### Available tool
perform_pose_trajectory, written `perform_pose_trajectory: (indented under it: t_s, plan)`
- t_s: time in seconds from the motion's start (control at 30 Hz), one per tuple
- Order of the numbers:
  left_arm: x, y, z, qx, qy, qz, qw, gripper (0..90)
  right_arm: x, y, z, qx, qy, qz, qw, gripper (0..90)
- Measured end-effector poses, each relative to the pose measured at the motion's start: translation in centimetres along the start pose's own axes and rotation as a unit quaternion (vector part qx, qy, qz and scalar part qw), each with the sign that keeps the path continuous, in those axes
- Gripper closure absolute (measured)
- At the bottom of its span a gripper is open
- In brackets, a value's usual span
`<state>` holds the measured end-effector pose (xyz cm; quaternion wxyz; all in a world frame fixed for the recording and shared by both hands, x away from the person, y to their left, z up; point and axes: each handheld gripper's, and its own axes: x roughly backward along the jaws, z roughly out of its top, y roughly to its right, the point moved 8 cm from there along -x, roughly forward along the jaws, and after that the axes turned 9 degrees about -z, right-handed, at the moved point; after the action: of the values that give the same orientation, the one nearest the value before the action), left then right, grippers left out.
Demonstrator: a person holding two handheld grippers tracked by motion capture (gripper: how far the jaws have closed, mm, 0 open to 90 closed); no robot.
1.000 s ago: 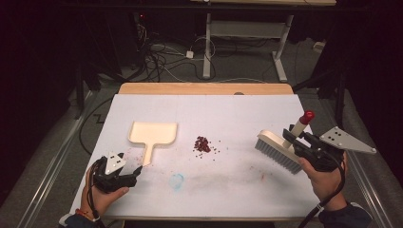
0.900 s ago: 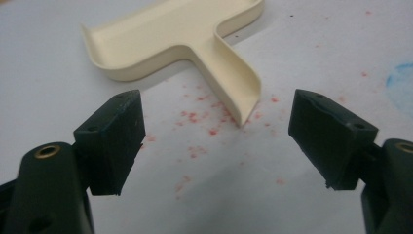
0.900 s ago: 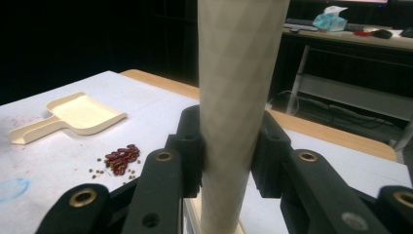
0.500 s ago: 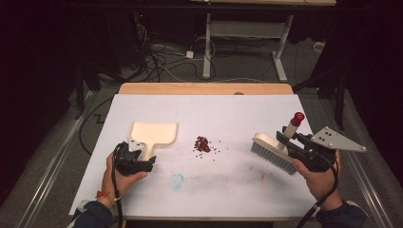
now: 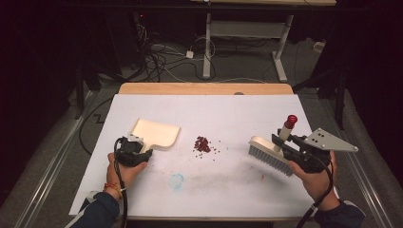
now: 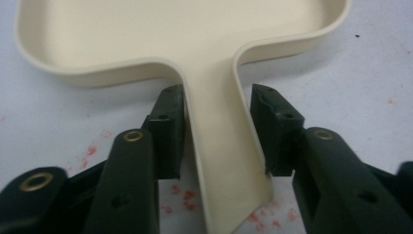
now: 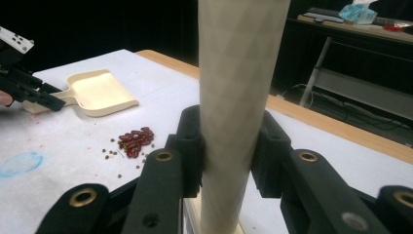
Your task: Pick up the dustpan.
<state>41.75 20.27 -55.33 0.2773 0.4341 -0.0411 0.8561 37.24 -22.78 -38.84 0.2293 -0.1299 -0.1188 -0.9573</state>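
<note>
The cream dustpan [image 5: 157,133] lies flat on the white surface [image 5: 228,190], at about 9 o'clock from the small pile of dark red beans [image 5: 202,143], its handle pointing toward the person's side; the left gripper [image 5: 138,153] sits at that handle, and the left gripper view shows its jaws, which have just been closing, set on either side of the dustpan handle [image 6: 221,146], the left pad against it and the right pad at its edge, so the handle is clamped; the right gripper [image 5: 285,145] is held above the surface at about 3 o'clock from the beans, its jaws closed narrowly on the handle of the hand brush [image 5: 268,154]; the right gripper view shows the pale brush handle [image 7: 238,97] upright between both pads; the brush bristles face down and toward the beans, well apart from them; a faint blue ring mark [image 5: 177,181] shows on the surface at about 7 o'clock from the beans; a few loose beans lie scattered just beside the pile.
</note>
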Motion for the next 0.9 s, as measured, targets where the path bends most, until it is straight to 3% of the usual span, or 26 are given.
perform_pose_trajectory:
  t_s: [0.27, 0.5, 0.9]
  plan:
    - [0.3, -0.1, 0.0, -0.011, -0.002, 0.002, 0.9999, 63.9, -0.2, -0.3, 0.0, 0.004, -0.003, 0.006, 1.0, 69.9]
    - [0.9, -0.7, 0.2, -0.019, 0.013, 0.006, 0.9997, 64.0, -0.8, -0.6, -0.1, 0.003, -0.012, 0.016, 0.9998, 69.9]
    - [3.7, -1.1, 0.5, -0.033, 0.041, 0.008, 0.9986, 64.1, -1.2, -0.6, -0.2, -0.005, -0.015, 0.021, 0.9997, 70.0]
